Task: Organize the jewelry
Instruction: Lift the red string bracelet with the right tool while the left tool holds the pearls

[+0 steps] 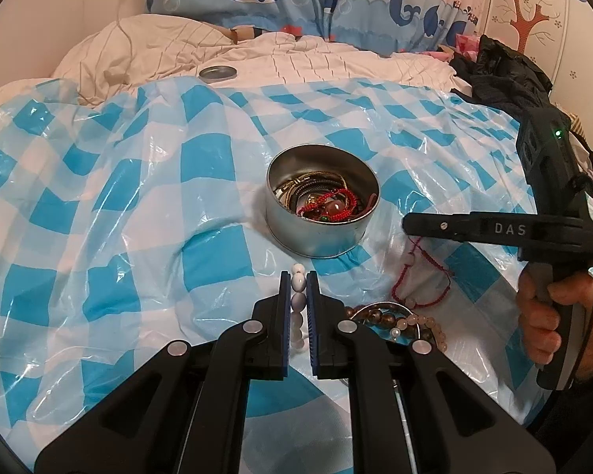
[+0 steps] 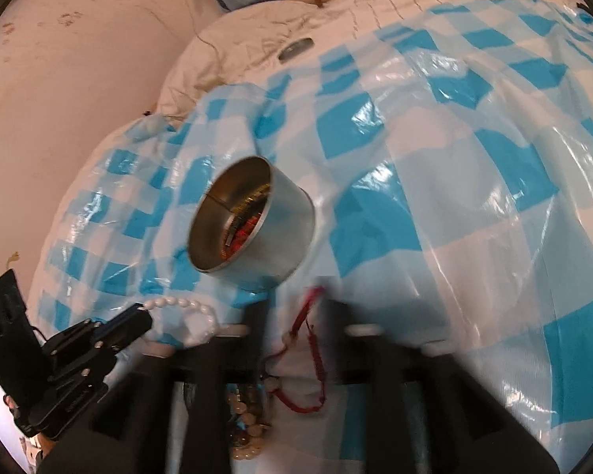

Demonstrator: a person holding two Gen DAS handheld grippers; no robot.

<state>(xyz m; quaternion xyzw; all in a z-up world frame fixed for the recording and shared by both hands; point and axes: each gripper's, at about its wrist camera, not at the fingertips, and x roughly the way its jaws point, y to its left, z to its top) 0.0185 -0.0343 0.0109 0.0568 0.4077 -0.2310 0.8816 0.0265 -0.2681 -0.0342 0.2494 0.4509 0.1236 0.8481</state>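
Observation:
A round metal tin [image 1: 322,205] holding bangles and red cord jewelry sits on the blue-checked plastic sheet [image 1: 118,197]; it also shows in the right wrist view [image 2: 253,225]. My left gripper [image 1: 299,280] is shut on a white bead bracelet [image 1: 297,284], just in front of the tin; the bracelet also shows in the right wrist view [image 2: 186,304]. My right gripper [image 2: 294,308] is open and blurred, straddling a red cord bracelet [image 2: 308,316] on the sheet. That cord [image 1: 419,276] lies right of the tin, under the right gripper [image 1: 409,225].
A pile of brown and pink bead bracelets [image 1: 399,322] lies right of my left gripper, also seen below my right fingers [image 2: 249,426]. The tin's lid [image 1: 217,73] rests on the white quilt at the back. Dark clothing [image 1: 506,75] lies at the far right.

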